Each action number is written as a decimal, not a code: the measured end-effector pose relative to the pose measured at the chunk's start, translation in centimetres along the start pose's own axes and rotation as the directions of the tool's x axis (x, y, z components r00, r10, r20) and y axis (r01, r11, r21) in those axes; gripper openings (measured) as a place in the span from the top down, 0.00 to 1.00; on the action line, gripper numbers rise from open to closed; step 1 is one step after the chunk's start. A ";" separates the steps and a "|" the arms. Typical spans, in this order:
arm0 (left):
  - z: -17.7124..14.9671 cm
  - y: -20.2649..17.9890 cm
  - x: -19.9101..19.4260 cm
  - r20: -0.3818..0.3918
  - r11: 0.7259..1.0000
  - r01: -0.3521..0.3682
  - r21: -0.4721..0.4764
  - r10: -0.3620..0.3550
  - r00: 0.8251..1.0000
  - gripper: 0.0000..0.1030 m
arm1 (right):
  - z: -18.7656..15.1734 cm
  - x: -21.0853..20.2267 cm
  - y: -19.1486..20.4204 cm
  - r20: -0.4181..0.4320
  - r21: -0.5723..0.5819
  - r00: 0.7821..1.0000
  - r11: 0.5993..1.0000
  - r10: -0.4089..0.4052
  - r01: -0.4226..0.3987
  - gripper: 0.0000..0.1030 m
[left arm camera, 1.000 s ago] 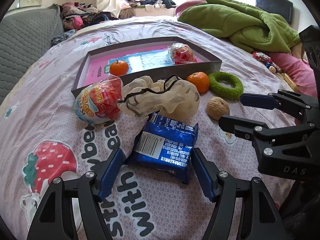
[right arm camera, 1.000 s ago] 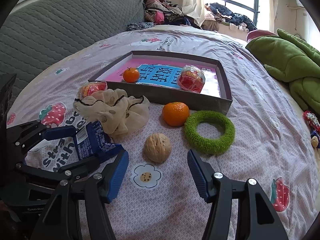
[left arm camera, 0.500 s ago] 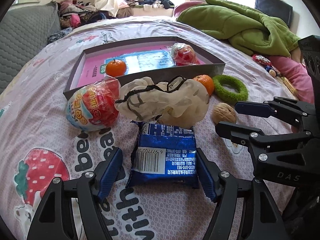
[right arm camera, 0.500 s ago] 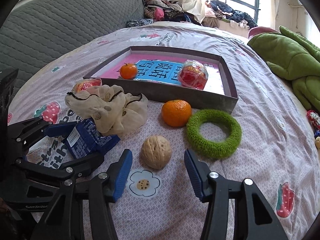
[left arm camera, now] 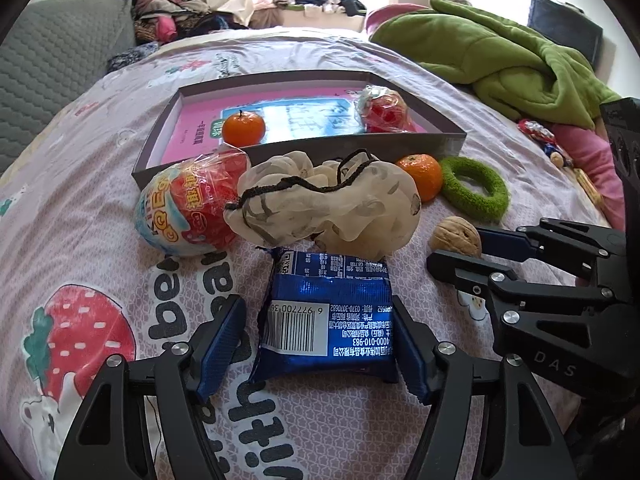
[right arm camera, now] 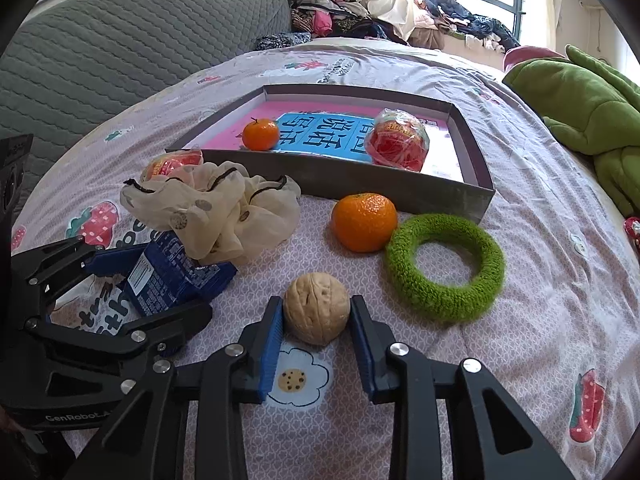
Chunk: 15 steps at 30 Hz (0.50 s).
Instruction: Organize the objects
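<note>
A blue snack packet (left arm camera: 326, 320) lies flat on the patterned bedsheet between the pads of my left gripper (left arm camera: 316, 346). Its jaws are closing; the right pad meets the packet's edge and the left pad stands a little off it. In the right wrist view a walnut (right arm camera: 316, 308) sits between the pads of my right gripper (right arm camera: 316, 334), whose jaws are closing with both pads against the shell. The grey-walled box tray (right arm camera: 360, 184) behind holds a mandarin (right arm camera: 260, 134) and a red wrapped ball (right arm camera: 398, 144).
A cream scrunchie (left arm camera: 328, 200) overlaps the packet's far end, with a wrapped toy egg (left arm camera: 188, 208) to its left. A second mandarin (right arm camera: 364, 222) and a green ring (right arm camera: 440, 300) lie just beyond the walnut. A green blanket (left arm camera: 500, 52) is piled at the far right.
My right gripper's jaws have drawn in from wide apart until they sit against the walnut. The left gripper has edged further over the blue packet, so the packet lies deeper between its fingers.
</note>
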<state>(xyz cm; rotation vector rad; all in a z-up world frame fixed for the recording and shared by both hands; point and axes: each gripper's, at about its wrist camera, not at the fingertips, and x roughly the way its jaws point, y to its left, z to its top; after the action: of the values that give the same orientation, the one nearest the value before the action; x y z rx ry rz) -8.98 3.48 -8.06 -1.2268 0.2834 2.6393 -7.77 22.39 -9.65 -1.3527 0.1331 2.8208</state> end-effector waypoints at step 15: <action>-1.0 0.5 -1.0 0.000 1.000 0.004 -0.027 -0.004 1.000 0.45 | -0.5 -0.8 0.0 0.008 -0.003 0.999 0.999 0.032 -0.032 0.68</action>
<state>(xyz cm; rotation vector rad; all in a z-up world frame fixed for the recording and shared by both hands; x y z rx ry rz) -7.78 2.61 -7.83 -1.2347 0.2462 2.6482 -6.83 22.34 -9.36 -1.3518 0.1524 2.8535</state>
